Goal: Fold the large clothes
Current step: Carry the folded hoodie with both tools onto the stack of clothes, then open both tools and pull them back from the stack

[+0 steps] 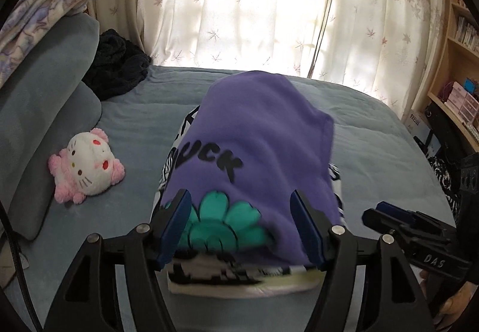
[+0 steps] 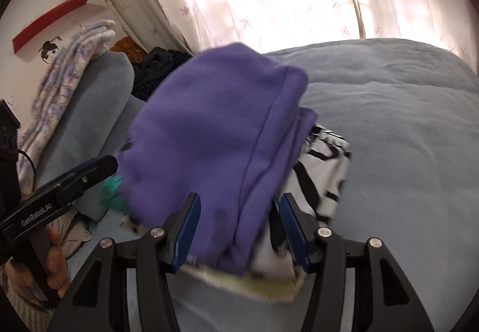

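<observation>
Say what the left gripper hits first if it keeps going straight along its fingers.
Most likely the purple sweatshirt: the left gripper points right at its near end, at the teal flower print, fingers either side of it. It tops a folded stack on the bed. Depth unclear; it may already touch.

Folded purple sweatshirt [image 1: 257,134] w/ teal flower print sits atop black-white garment [image 1: 227,272] on blue bed [image 1: 374,146]. Left gripper [image 1: 242,230] jaws apart, straddling its near edge. Hello Kitty plush [image 1: 85,166] at left.
</observation>
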Demonstrator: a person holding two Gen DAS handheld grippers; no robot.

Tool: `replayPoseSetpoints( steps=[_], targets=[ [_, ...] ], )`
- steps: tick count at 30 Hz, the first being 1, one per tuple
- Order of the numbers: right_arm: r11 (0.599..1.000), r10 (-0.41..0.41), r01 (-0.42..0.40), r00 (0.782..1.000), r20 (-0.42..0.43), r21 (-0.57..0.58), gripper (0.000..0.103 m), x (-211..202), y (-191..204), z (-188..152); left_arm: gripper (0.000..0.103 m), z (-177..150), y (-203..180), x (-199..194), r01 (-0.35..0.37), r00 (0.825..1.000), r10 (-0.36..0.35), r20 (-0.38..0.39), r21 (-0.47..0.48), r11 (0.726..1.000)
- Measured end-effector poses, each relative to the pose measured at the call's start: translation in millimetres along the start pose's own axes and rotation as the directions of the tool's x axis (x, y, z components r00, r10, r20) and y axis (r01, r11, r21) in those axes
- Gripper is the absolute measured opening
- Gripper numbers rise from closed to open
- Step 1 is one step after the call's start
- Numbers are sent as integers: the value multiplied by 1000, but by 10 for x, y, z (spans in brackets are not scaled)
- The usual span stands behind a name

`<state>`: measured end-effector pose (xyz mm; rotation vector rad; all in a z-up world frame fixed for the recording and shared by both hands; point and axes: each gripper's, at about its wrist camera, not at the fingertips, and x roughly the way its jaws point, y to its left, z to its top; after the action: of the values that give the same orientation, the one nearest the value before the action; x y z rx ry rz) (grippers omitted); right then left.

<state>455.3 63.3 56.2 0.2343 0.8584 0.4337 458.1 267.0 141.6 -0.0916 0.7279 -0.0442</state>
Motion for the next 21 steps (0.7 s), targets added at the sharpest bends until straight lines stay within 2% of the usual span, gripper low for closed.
replayPoseSetpoints(
  steps=[4, 8, 12, 19, 21],
  targets=[
    [1000, 13, -14, 1000, 21, 12, 56, -608, -7, -169, 81, -203, -191, -565, -9, 1000, 9, 26, 17, 1000],
    [1000, 14, -14, 1000, 28, 6, 59, -1282, 14, -383, 87, -416, -445, -1168, -33, 998, 31, 55, 49, 998],
    [1000, 17, -17, 999, 43, -8, 62, -1937, 39, -611, 89, -621, -703, -1731, -37, 997, 33, 72, 48, 998],
    [999, 31, -29, 996, 78, -22, 63, -2976, 101, -1025, 90, -961, -1225, -2660, 9, 992, -17, 122, 70, 997],
    [999, 20, -17, 996, 92, -36, 63, -3237, 122, -1166, 95, -1104, -1389, -2878, 20, 990, -32, 137, 86, 996]
  ],
)
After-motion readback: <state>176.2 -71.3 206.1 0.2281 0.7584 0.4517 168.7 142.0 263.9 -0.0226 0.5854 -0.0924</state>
